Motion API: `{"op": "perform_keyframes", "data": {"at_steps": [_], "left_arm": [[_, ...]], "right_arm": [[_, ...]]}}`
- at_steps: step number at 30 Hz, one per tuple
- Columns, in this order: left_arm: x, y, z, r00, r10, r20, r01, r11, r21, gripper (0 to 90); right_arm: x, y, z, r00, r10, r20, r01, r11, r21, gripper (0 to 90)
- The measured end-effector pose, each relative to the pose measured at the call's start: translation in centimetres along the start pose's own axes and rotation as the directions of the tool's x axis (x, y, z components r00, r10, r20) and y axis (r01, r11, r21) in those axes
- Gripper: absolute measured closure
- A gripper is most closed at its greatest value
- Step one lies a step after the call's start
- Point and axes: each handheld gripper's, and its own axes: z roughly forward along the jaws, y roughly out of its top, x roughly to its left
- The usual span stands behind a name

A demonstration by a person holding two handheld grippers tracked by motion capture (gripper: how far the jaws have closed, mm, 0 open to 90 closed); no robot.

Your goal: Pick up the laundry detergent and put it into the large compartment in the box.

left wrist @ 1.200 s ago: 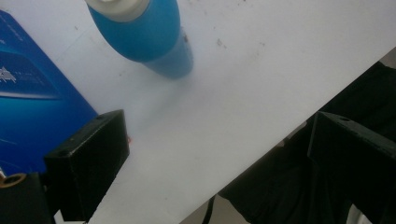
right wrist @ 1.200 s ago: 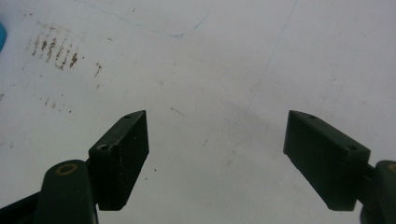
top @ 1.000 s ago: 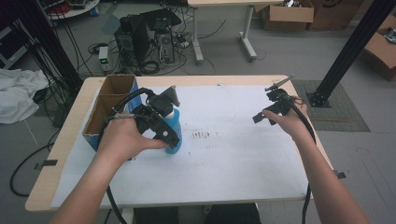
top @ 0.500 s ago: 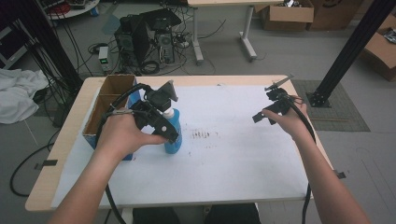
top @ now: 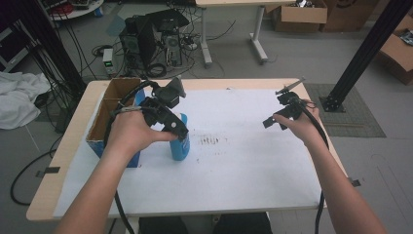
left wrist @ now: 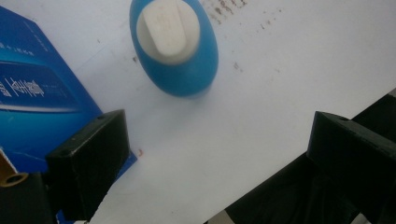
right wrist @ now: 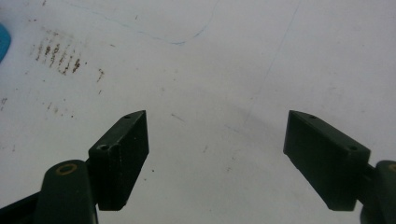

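Blue bottle (left wrist: 174, 56) – white cap, upright, released

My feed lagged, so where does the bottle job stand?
Done: the blue plastic bottle with a white cap stands upright on the white table cover, beside the blue-sided cardboard box. In hand: nothing; the left gripper sits open above it. The right gripper is open, idle. Left: unclear.

Right gripper (right wrist: 217, 158): fingers (right wrist: 122, 156) wide apart | white counter (right wrist: 210, 70) below | brown specks (right wrist: 58, 53) upper left
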Motion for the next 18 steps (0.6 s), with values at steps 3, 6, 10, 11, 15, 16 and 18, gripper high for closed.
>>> {"op": "perform_keyframes", "data": {"at_steps": [3,6,10,11,15,16,18], "left_arm": [[0.3,0.7,0.5,0.9998,-0.019,-0.001,0.019,0.9998,0.002,6.5],[0.4,1.0,0.7,0.9995,-0.031,-0.009,0.031,0.9995,0.004,6.3],[0.6,1.7,1.0,0.9988,-0.047,-0.011,0.047,0.9989,-0.002,6.1],[0.6,2.0,1.2,0.9988,-0.048,-0.009,0.048,0.9988,0.001,6.1],[0.7,2.5,1.6,0.9977,-0.066,-0.014,0.066,0.9978,0.001,5.8],[0.8,2.6,1.7,0.9973,-0.072,-0.017,0.072,0.9974,0.005,5.7],[0.9,2.8,1.9,0.9965,-0.081,-0.02,0.081,0.9967,0.006,5.8]], "right_arm": [[0.0,0.0,0.0,1.0,-0.002,-0.003,0.002,1.0,-0.001,22.6],[0.0,0.0,0.1,1.0,-0.002,-0.002,0.002,1.0,0.002,22.5],[0.0,0.1,0.1,1.0,-0.005,-0.005,0.005,1.0,-0.002,22.5],[0.0,0.1,0.1,1.0,-0.003,-0.008,0.003,1.0,-0.003,22.5],[0.0,0.1,0.1,0.9999,-0.005,-0.009,0.005,1.0,-0.004,22.5],[-0.1,0.0,0.0,1.0,-0.005,-0.007,0.005,1.0,-0.006,22.5],[-0.1,0.0,0.0,1.0,-0.003,-0.007,0.003,1.0,-0.007,22.5]]}}
